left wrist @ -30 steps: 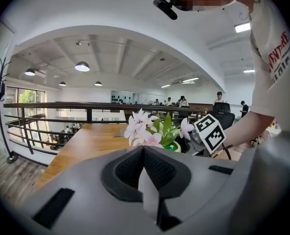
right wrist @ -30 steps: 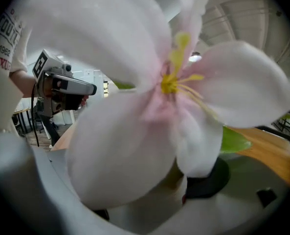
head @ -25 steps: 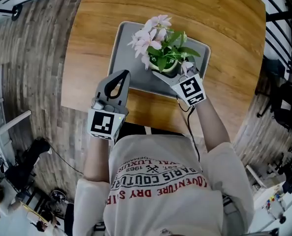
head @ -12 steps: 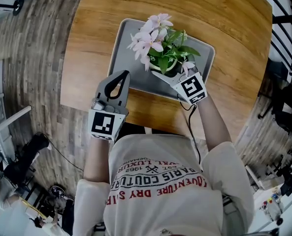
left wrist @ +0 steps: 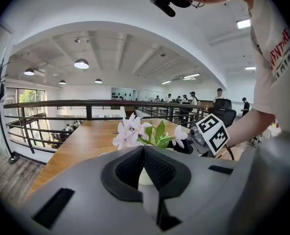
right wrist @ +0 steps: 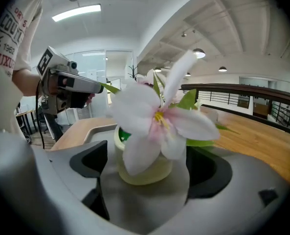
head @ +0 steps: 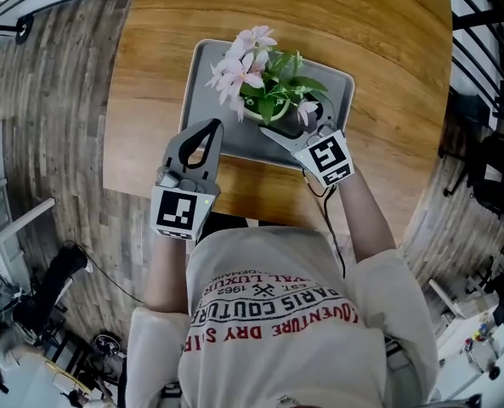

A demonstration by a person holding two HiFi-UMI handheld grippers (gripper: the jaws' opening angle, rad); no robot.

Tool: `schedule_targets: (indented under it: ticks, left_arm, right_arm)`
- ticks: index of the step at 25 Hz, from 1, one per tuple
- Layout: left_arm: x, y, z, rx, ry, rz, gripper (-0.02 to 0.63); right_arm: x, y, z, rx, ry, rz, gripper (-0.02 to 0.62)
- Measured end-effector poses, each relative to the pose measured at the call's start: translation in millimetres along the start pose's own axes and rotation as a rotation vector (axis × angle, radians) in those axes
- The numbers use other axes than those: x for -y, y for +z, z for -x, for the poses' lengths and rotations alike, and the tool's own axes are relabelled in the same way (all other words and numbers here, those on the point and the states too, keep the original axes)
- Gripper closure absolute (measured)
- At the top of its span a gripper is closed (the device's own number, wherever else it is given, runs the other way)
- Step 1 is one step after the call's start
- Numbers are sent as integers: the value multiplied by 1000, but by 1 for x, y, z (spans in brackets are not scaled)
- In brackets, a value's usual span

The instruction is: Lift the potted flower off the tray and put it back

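The potted flower (head: 264, 83), with pink blooms and green leaves in a pale pot (right wrist: 145, 173), stands on the right half of the grey tray (head: 213, 83). My right gripper (head: 294, 121) is open at the pot's near side. Its jaws stand on either side of the pot with a small gap each way, and a bloom covers much of the right gripper view. My left gripper (head: 206, 127) is shut and empty over the tray's near edge, left of the pot. From the left gripper (left wrist: 145, 153) I see the flower (left wrist: 145, 133) ahead.
The tray lies on a round-cornered wooden table (head: 387, 100) with bare wood to its right and far side. Wooden floor (head: 56, 100) surrounds the table. Black railings (head: 489, 24) run at the right. The person's torso is close to the near edge.
The head view has drifted, so table and tray sit slightly further left. The pot keeps its place on the tray, and both grippers hold their positions beside it.
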State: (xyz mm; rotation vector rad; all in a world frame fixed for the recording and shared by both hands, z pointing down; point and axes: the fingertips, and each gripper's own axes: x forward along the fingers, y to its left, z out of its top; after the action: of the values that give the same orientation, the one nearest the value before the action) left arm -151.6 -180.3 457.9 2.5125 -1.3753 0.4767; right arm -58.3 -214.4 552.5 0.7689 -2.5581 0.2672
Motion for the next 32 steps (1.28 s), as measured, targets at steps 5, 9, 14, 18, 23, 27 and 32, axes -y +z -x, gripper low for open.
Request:
schedule_targets:
  ticks: [5, 9, 14, 18, 23, 27, 32]
  left_arm:
    - [10, 22, 4, 46, -30, -27, 594]
    - [15, 41, 9, 85, -45, -50, 594]
    - [26, 62, 18, 124, -80, -96, 594]
    - [33, 79, 27, 154, -109, -159, 594]
    - [26, 92, 39, 184, -109, -183, 594]
    - [16, 100, 50, 189, -103, -177, 594]
    - [14, 108, 59, 219, -120, -194, 594]
  right_arm:
    - [4, 8, 38, 5, -99, -34, 111]
    - [4, 26, 77, 54, -170, -61, 122]
    - [15, 61, 128, 152, -368, -41, 395]
    - [17, 90, 154, 229, -459, -29, 533]
    - [16, 113, 173, 297, -558, -62, 569]
    - [7, 132, 181, 352, -590, -64, 569]
    - [-6, 147, 182, 374, -587, -41, 569]
